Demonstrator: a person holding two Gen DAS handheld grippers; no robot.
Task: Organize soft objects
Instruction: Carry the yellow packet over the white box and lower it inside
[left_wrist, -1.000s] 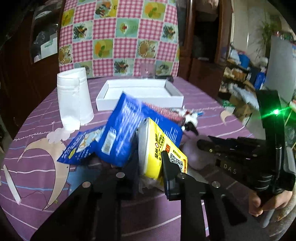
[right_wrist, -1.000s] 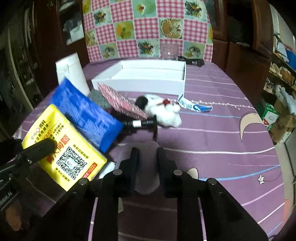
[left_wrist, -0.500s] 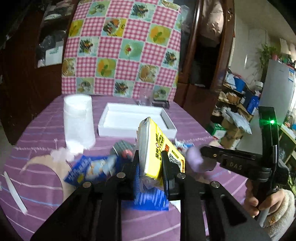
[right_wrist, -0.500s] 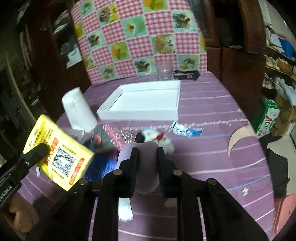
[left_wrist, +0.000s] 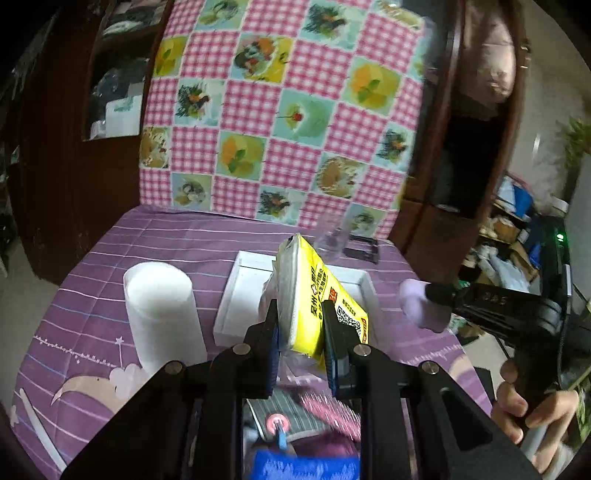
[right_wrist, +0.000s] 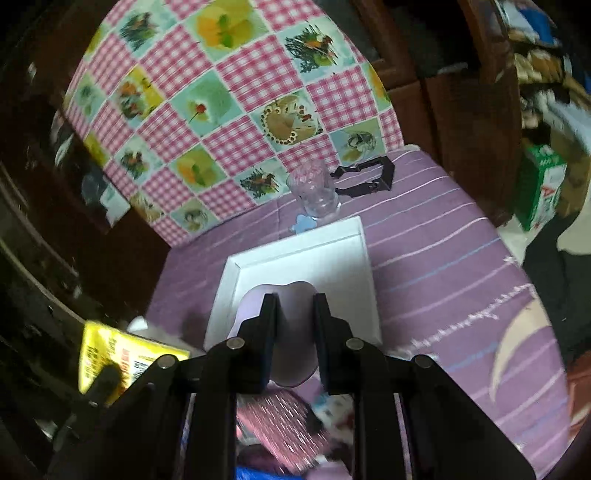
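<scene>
Round table under a purple striped cloth (left_wrist: 155, 243), moon and star prints on it, pushed against a pink gingham patchwork hanging (left_wrist: 280, 110); dark wood cabinets either side, cluttered shelves off to the right. White shallow tray (right_wrist: 295, 254) sits mid-table, empty as far as visible. White paper roll (left_wrist: 162, 317) stands upright left of the tray, apart from it. Clear glass (right_wrist: 314, 192) and a black bracket-like part (right_wrist: 365, 177) behind the tray near the hanging. Left gripper (left_wrist: 300, 332) pinches a yellow tissue pack (left_wrist: 314, 295), pack on edge, clamped near its lower end, raised above the table with the tray behind it. Right gripper (right_wrist: 294, 328) is clamped on a pale lilac soft object (right_wrist: 291, 295), shape unclear, roughly heart- or pad-like, held above the near part of the tray. In the left view that lilac piece shows at the tip of the right gripper, right of the tray, a person's hand (left_wrist: 524, 402) on the handle. Below both grippers, a leftover pile on the cloth: pink glittery flat item (right_wrist: 280, 424), a blue packet (left_wrist: 306, 465), something white and fluffy, all blurred. Small blue scrap (right_wrist: 304, 223) lies between glass and tray.
</scene>
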